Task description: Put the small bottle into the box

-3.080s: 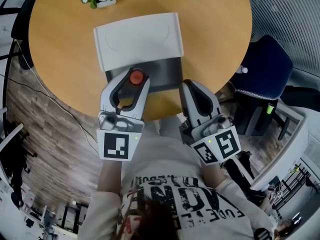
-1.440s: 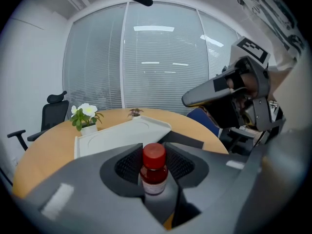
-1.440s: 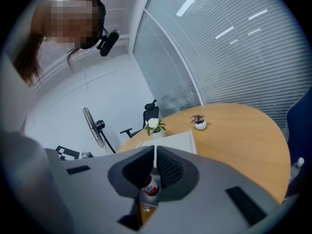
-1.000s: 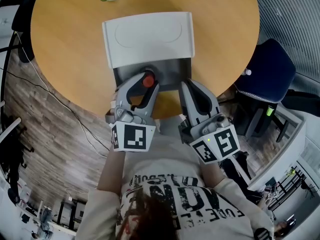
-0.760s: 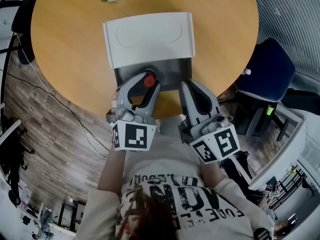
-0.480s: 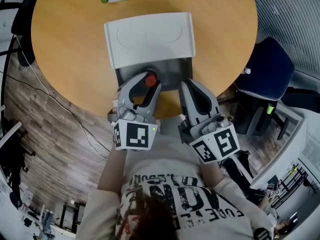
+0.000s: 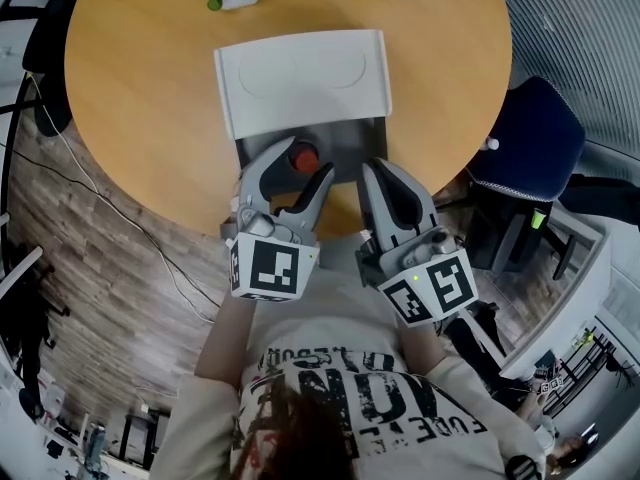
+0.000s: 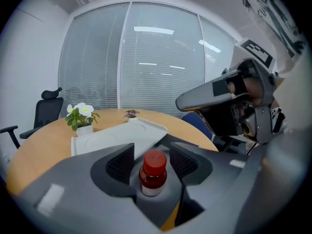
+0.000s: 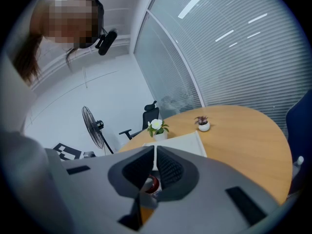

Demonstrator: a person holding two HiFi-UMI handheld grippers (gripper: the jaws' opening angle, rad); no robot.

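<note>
And there's the release. Half a second back the left gripper [image 7: 297, 164] was clamped on the red cap; now its jaws have just been opening and stand wide. We can see a clear gap between each of the pads [image 8: 120, 163] and the small bottle [image 8: 153, 173]. Nothing is gripped, and the bottle stands on its own between them.

Its long axis is straight up, red cap on top. It sits squarely on the line the left jaws point along, just beyond the throat, with a pad to its left and one to its right. By our reading its base is on the dark floor of the box [image 7: 352, 140], at the near left of it. The white lid [image 7: 300, 73] lies open on the far side.

So the coming move turns on that line. We'd draw straight back toward the near edge of the table [image 7: 130, 88], with no sideways drift, or a pad clips the bottle and tips it.

The right gripper [image 7: 372, 170] is the farther of the two from the bottle. It sits just right of it at the box's near rim, jaws closed together on nothing.
</note>
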